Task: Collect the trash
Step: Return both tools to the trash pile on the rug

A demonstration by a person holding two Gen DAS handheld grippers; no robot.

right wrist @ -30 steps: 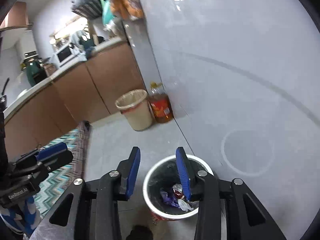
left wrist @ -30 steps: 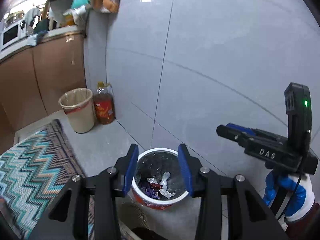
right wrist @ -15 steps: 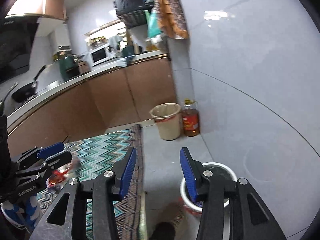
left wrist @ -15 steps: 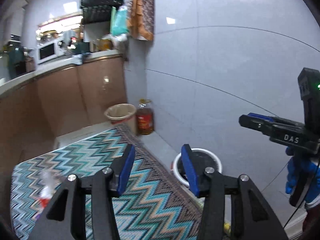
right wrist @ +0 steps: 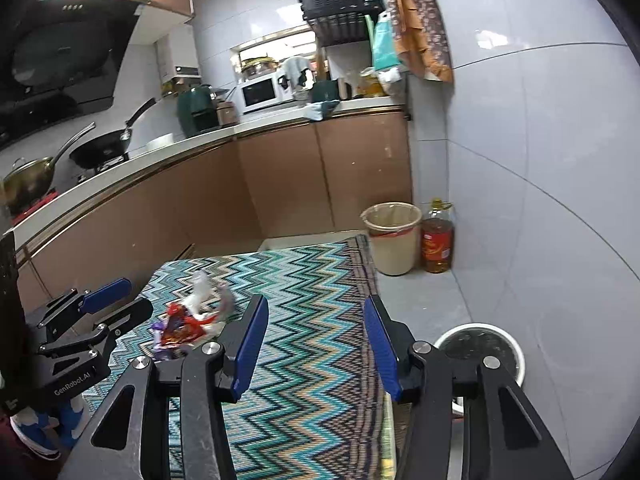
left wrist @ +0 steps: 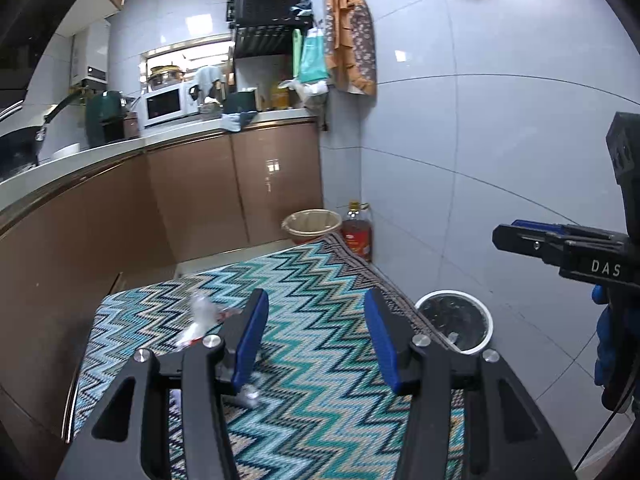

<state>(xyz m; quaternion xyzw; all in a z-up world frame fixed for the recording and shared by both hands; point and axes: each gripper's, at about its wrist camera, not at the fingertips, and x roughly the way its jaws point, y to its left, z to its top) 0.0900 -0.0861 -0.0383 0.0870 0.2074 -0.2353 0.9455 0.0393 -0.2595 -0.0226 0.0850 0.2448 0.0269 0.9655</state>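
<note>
Both wrist views look low, forward over teal zigzag woven rug (left wrist: pixel 312 292) (right wrist: pixel 304 276); share far brown cabinets (left wrist: pixel 240 188) (right wrist: pixel 320 176).

- Left black two-finger gripper (left wrist: pixel 312 336): angular matte arms, blue rectangular pads, round silver screws at the joints; white "GenRobot.AI" lettering on its side in the right wrist view.
- Right black two-finger gripper (right wrist: pixel 312 340): same build, white "DAS" lettering on its side.
- Blue-and-white glove (left wrist: pixel 612 340) beneath it, thin black cable beside.

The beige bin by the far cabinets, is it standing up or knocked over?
Upright. The beige bin stands on the floor with its rim on top and a liner folded over it, next to the oil bottle.
</note>
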